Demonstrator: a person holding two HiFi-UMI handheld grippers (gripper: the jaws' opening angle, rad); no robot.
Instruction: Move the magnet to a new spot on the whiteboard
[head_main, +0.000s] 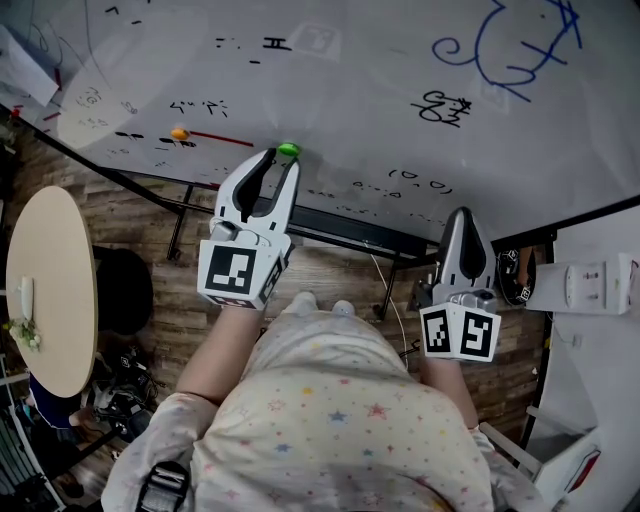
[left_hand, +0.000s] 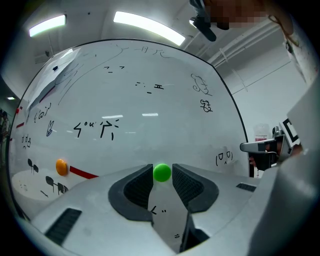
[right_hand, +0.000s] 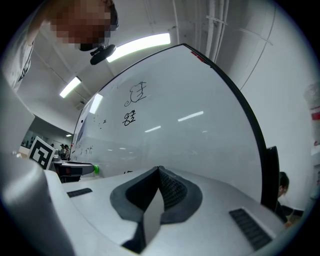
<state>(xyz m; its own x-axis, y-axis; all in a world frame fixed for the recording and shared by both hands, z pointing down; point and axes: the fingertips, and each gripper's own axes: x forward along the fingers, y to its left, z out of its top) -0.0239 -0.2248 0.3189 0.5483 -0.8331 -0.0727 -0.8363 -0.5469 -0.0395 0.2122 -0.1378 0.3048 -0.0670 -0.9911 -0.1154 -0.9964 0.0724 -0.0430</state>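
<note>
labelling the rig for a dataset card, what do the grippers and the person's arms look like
The left gripper and right gripper both have white shells with dark ribbed pads and a cube of black-and-white square markers at the back. The person wears a pale short-sleeved top with small coloured stars.

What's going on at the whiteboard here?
A person works at the whiteboard with two handheld grippers. The left gripper has its jaws closed on the green magnet, low on the board. The right gripper is shut and empty, off to the side. An orange magnet sits on the board further left.
</note>
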